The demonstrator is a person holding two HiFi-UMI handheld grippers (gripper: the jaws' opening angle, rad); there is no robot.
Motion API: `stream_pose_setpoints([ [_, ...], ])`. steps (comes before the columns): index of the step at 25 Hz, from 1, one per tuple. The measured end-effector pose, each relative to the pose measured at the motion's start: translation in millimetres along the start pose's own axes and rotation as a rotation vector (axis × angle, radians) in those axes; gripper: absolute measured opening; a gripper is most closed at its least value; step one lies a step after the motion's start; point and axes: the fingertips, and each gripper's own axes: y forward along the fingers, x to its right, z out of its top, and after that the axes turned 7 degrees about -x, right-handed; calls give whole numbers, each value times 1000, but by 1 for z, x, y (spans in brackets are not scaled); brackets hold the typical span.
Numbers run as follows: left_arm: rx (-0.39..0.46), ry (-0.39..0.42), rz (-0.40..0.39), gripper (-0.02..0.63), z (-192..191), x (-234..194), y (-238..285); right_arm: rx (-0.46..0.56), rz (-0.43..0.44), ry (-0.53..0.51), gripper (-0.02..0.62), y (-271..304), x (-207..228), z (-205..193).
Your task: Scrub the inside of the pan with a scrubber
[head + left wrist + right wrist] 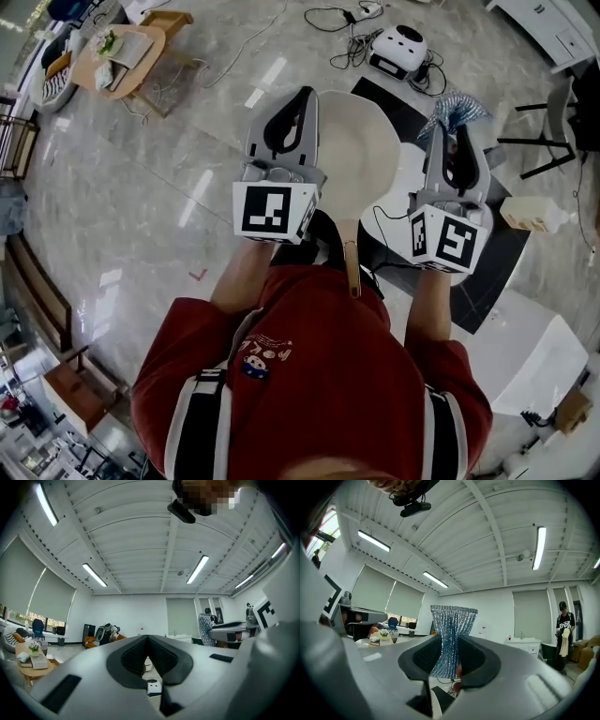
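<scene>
The shallow, cream-coloured round pan (361, 155) lies below and between the two grippers, its wooden handle (352, 267) pointing towards the person. The glittery silver-blue scrubber (457, 110) is pinched in the right gripper (441, 131) (it fans out above the jaws). The left gripper (305, 97) has its jaws pressed together on nothing.

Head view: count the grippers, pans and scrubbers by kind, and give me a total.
Grippers: 2, the left gripper and the right gripper
Pan: 1
Scrubber: 1, in the right gripper's jaws
Total: 4
</scene>
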Motion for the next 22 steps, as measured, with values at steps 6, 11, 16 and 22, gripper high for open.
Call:
stream_pose_setpoints([
  [6, -49, 26, 28, 6, -19, 7, 5, -69, 82, -10, 124, 14, -5, -26],
  [11, -78, 19, 40, 5, -35, 3, 4, -157, 158, -64, 124, 27, -19, -51],
  [16, -86, 13, 36, 5, -48, 1, 3, -291, 254, -161, 124, 35, -37, -88],
  [22, -120, -2, 33, 5, -68, 0, -1, -456, 376, -329, 121, 46, -64, -142],
])
